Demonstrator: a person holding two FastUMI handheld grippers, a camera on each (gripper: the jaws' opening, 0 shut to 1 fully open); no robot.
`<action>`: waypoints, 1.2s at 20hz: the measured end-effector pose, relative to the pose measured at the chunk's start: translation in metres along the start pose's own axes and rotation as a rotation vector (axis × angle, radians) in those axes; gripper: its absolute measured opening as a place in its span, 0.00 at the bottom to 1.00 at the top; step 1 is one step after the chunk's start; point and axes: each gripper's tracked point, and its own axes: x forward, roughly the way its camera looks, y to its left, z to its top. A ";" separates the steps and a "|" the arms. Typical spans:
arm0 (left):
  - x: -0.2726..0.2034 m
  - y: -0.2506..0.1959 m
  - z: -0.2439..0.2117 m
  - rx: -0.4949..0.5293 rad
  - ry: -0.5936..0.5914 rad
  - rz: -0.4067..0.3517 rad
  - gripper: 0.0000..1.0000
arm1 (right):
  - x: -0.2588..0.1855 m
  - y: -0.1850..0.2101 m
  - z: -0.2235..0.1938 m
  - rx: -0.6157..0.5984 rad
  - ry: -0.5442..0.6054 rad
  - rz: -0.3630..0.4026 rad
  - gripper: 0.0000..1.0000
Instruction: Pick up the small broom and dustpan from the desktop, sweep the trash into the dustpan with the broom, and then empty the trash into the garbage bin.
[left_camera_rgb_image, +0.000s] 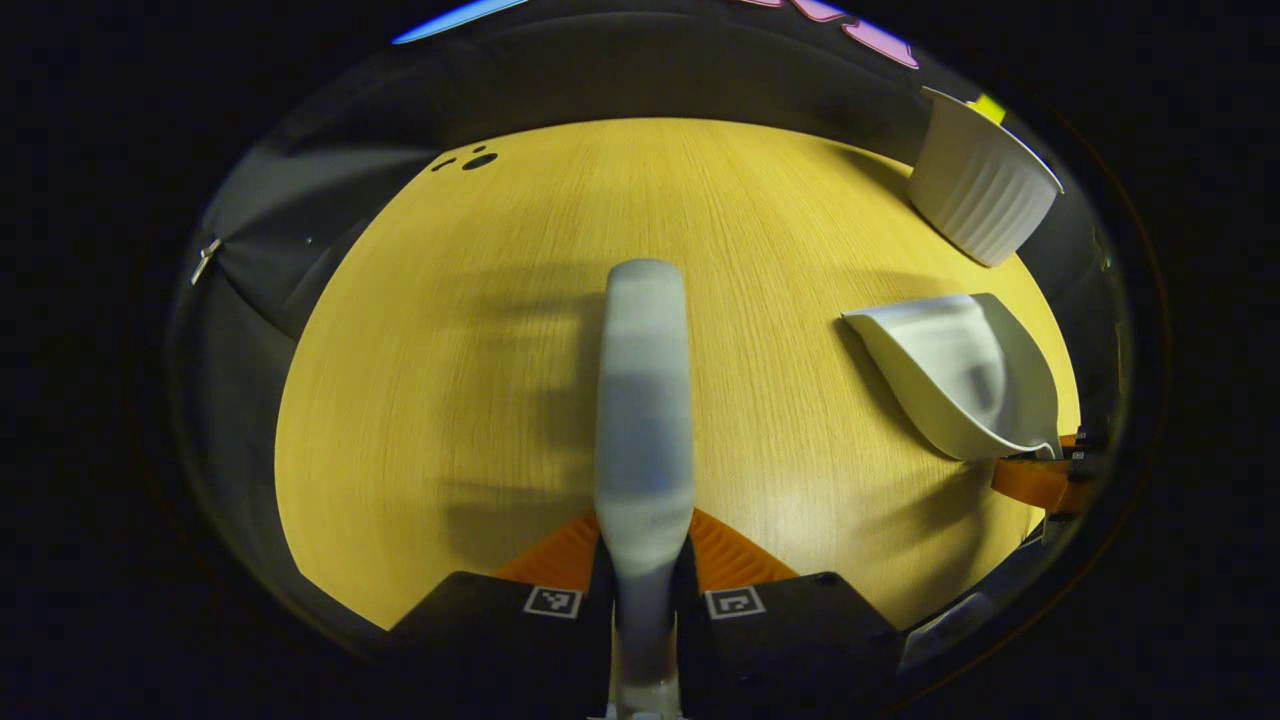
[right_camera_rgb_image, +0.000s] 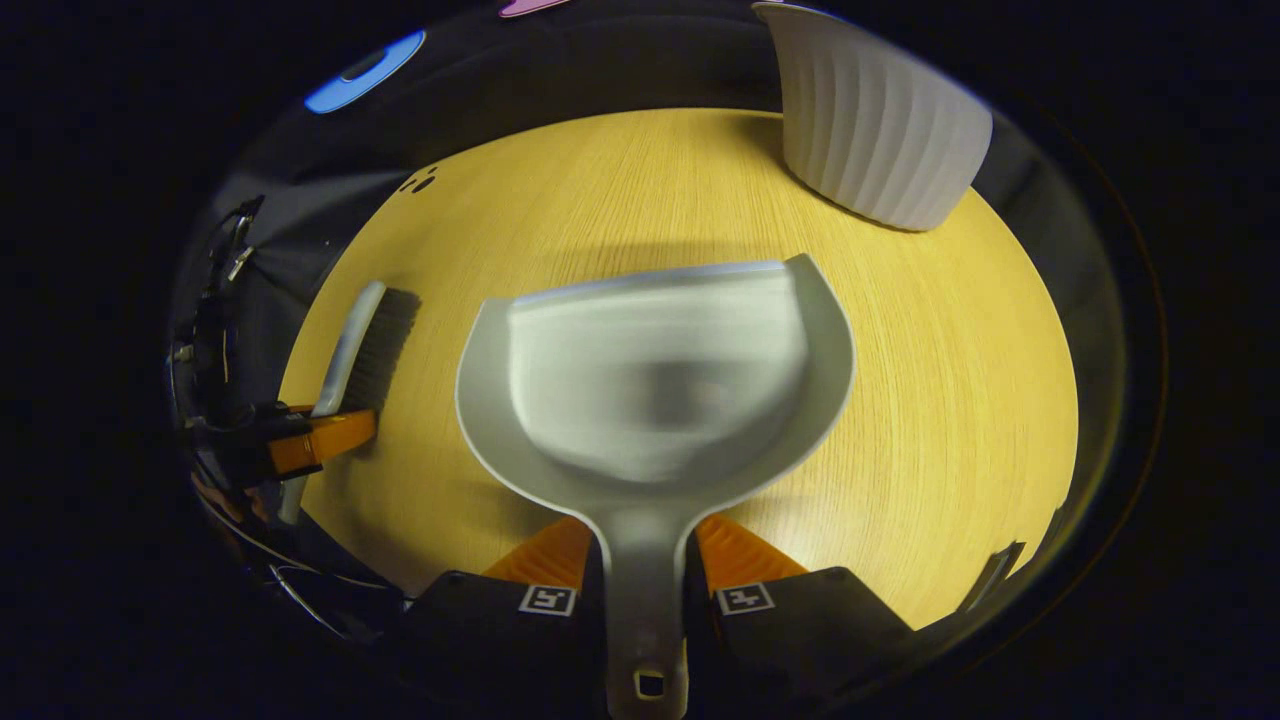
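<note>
A small grey broom (left_camera_rgb_image: 644, 400) juts forward from the left tongs (left_camera_rgb_image: 645, 570), whose two fingers press on its handle from either side; in the right gripper view its dark bristles (right_camera_rgb_image: 388, 345) point down toward the wooden worktop (left_camera_rgb_image: 450, 380), seemingly ready to sweep. A pale dustpan (right_camera_rgb_image: 660, 390) is held the same way by the right tongs (right_camera_rgb_image: 645, 575), clamped on its narrow handle, with the open mouth facing away and the pan hovering low over the worktop. Broom and dustpan are apart, side by side. No trash can be made out on the wood or in the blurred pan. A white ribbed garbage bin (right_camera_rgb_image: 880, 130) stands at the far right edge of the worktop, beyond the dustpan, probably within reach for tipping
</note>
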 end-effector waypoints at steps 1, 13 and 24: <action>-0.001 -0.001 0.000 0.006 0.003 -0.006 0.29 | -0.001 0.003 -0.002 -0.001 0.008 0.009 0.42; -0.111 -0.014 0.027 -0.111 -0.331 -0.091 0.96 | -0.069 0.026 0.022 0.007 -0.182 0.042 0.99; -0.316 0.016 -0.008 -0.024 -0.876 0.048 0.96 | -0.264 0.045 0.060 0.061 -0.854 0.010 0.99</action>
